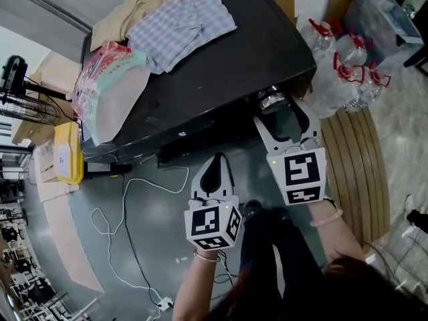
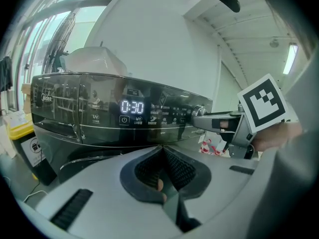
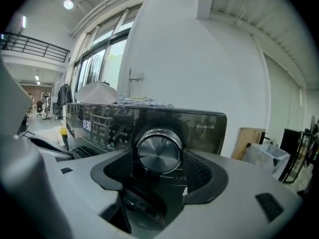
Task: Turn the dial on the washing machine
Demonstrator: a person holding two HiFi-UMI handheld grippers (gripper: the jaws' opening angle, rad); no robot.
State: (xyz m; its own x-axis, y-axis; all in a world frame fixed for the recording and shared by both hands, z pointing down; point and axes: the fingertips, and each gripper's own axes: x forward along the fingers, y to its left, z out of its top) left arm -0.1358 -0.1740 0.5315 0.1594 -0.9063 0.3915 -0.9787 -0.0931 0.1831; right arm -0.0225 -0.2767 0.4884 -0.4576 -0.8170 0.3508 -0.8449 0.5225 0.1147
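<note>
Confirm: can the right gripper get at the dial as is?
Probably yes: the right gripper has its open jaws either side of the dial, nothing in between, pads seemingly just clear of it.

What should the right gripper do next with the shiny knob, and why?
Probably close the right hand-held gripper on the dial, then twist. The dial already sits between its jaws, which stand wide at either side and do not seem to squeeze it, so turning now would likely slip. The left hand-held gripper is shut, short of the washing machine.
</note>
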